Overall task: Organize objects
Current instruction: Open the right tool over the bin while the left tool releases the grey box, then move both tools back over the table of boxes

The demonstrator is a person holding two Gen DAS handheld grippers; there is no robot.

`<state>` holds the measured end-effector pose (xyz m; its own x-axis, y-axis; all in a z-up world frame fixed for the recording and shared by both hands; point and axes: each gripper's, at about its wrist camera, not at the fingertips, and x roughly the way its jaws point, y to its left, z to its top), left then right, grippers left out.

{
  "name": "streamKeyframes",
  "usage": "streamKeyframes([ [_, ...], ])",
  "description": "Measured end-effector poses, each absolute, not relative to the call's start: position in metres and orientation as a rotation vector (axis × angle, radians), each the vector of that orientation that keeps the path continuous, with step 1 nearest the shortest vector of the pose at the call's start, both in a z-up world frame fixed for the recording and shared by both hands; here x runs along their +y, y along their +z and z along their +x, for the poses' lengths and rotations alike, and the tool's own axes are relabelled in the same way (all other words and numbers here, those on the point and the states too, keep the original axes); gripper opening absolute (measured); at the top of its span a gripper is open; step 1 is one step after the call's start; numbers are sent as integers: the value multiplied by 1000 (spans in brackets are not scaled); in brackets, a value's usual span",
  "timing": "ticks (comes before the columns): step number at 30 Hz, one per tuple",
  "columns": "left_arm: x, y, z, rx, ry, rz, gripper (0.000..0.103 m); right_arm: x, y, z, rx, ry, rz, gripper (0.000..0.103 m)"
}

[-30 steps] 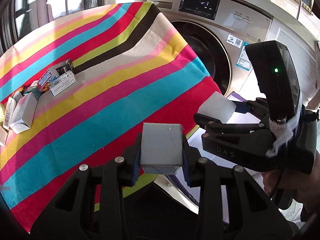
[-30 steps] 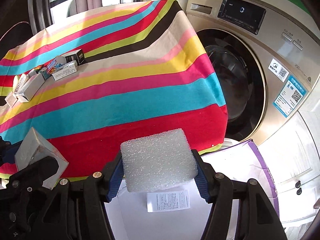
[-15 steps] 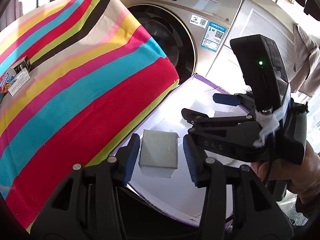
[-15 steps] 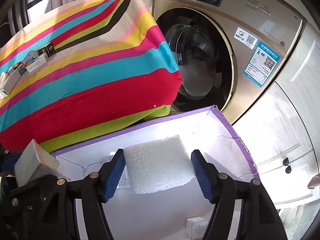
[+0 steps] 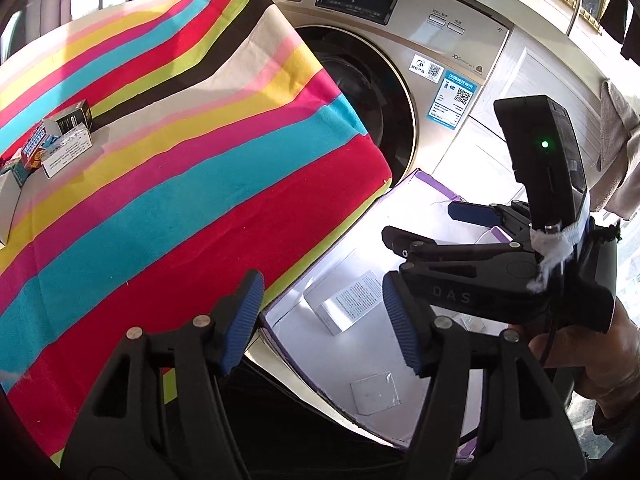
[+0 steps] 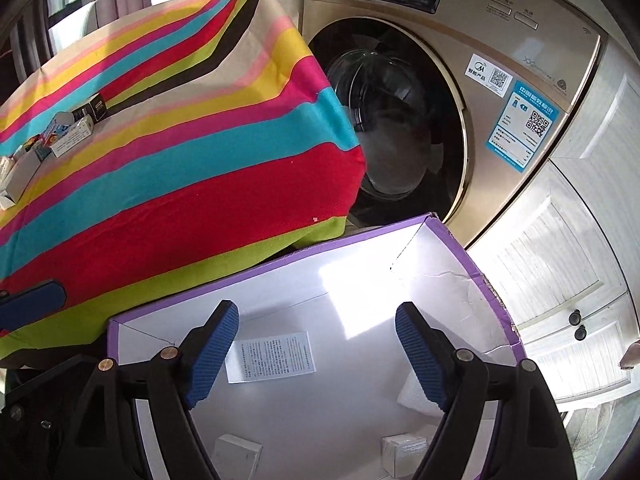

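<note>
My left gripper (image 5: 324,324) hangs over the purple-rimmed carton (image 5: 430,182), its jaws opening with nothing between them. A grey box (image 5: 374,396) and a white printed box (image 5: 348,308) lie on the carton floor below it. My right gripper (image 6: 318,356) is also over the carton (image 6: 472,268), jaws opening and empty. The white foam block (image 6: 412,396) rests in the carton, partly hidden behind the right finger. The printed box (image 6: 272,356) lies between the pads, far beneath. In the left wrist view the right gripper (image 5: 432,226) sits at the right, held by a hand (image 5: 592,360).
A striped tablecloth (image 5: 180,184) covers the table left of the carton, with several small boxes (image 5: 60,140) at its far-left end. A washing machine (image 6: 420,120) stands behind. Two more small boxes (image 6: 236,456) (image 6: 404,452) lie at the carton's near end.
Both grippers swung from above the tablecloth to over the carton and widened. The grey box left the left jaws and the foam block left the right jaws; both now lie in the carton.
</note>
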<state>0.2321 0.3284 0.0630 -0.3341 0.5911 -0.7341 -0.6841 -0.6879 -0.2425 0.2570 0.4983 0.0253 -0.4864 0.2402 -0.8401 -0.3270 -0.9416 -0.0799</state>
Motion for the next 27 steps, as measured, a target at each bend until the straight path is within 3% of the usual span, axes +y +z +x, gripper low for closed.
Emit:
streamKeyframes([
  [27,75,65,145,-248,2617,-1114,71,293,56,132,-98,2771,-1507,82],
])
